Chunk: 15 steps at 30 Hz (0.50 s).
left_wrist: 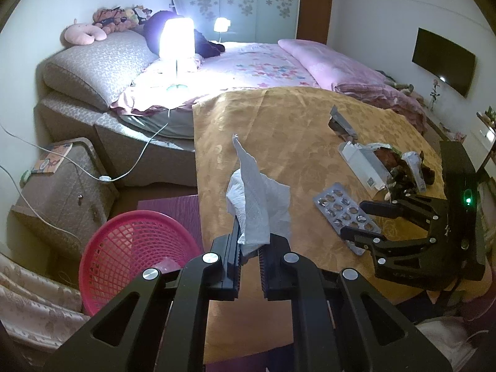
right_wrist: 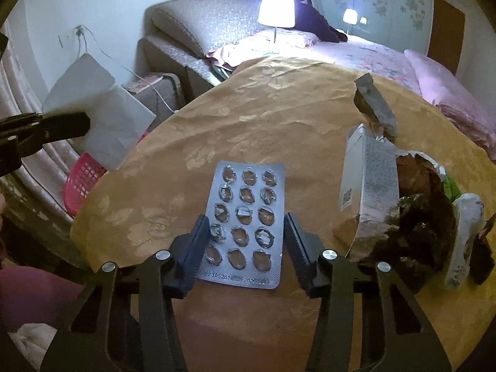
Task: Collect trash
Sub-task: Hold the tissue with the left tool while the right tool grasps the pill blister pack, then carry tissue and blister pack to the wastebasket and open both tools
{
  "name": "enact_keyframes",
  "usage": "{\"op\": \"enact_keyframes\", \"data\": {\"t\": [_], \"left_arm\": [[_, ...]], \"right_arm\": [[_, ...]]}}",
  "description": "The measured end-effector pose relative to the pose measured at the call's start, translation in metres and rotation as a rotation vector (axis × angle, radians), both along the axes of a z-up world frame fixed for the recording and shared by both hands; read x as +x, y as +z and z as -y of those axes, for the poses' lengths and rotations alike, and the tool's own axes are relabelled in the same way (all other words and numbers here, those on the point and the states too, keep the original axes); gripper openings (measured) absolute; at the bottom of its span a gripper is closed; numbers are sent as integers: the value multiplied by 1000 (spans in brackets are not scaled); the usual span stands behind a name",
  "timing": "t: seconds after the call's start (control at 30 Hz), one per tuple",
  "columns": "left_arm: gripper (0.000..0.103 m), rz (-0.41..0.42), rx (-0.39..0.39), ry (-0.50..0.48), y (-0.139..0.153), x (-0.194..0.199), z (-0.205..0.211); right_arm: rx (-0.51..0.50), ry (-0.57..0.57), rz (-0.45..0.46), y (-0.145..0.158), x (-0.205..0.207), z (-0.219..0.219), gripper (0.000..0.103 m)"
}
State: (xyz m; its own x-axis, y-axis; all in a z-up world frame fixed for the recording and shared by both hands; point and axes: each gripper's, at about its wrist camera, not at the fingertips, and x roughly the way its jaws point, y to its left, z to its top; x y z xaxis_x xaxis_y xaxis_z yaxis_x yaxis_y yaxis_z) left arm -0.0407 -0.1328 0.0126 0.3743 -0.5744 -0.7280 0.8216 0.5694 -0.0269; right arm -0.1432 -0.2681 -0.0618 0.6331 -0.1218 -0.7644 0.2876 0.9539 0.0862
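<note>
My left gripper (left_wrist: 249, 241) is shut on a crumpled white tissue (left_wrist: 259, 204) and holds it above the left edge of the table with the golden cloth (left_wrist: 279, 130). The tissue also shows in the right wrist view (right_wrist: 102, 117). My right gripper (right_wrist: 245, 232) is open, its fingers on either side of an empty silver blister pack (right_wrist: 245, 223) that lies flat on the cloth. In the left wrist view the right gripper (left_wrist: 361, 220) is over the blister pack (left_wrist: 341, 214). A pink mesh basket (left_wrist: 136, 257) stands on the floor to the left of the table.
A torn white carton (right_wrist: 369, 186), dark crumpled wrappers (right_wrist: 424, 226) and a grey foil wrapper (right_wrist: 375, 105) lie on the table's right side. A bed (left_wrist: 248, 65) with a lit lamp (left_wrist: 176, 37) is behind. A nightstand (left_wrist: 62, 186) with cables stands at left.
</note>
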Motion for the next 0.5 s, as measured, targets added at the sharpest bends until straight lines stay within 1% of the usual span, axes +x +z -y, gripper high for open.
{"op": "enact_keyframes", "data": {"t": [0.13, 0.37, 0.5], "left_arm": [[9, 8, 0, 5, 1, -1, 0], [9, 16, -12, 24, 5, 2, -4], [9, 26, -21, 38, 11, 6, -9]], "right_arm": [[33, -5, 18, 1, 0, 2, 48], [30, -4, 70, 15, -1, -2, 48], [32, 1, 80, 18, 2, -5, 48]]}}
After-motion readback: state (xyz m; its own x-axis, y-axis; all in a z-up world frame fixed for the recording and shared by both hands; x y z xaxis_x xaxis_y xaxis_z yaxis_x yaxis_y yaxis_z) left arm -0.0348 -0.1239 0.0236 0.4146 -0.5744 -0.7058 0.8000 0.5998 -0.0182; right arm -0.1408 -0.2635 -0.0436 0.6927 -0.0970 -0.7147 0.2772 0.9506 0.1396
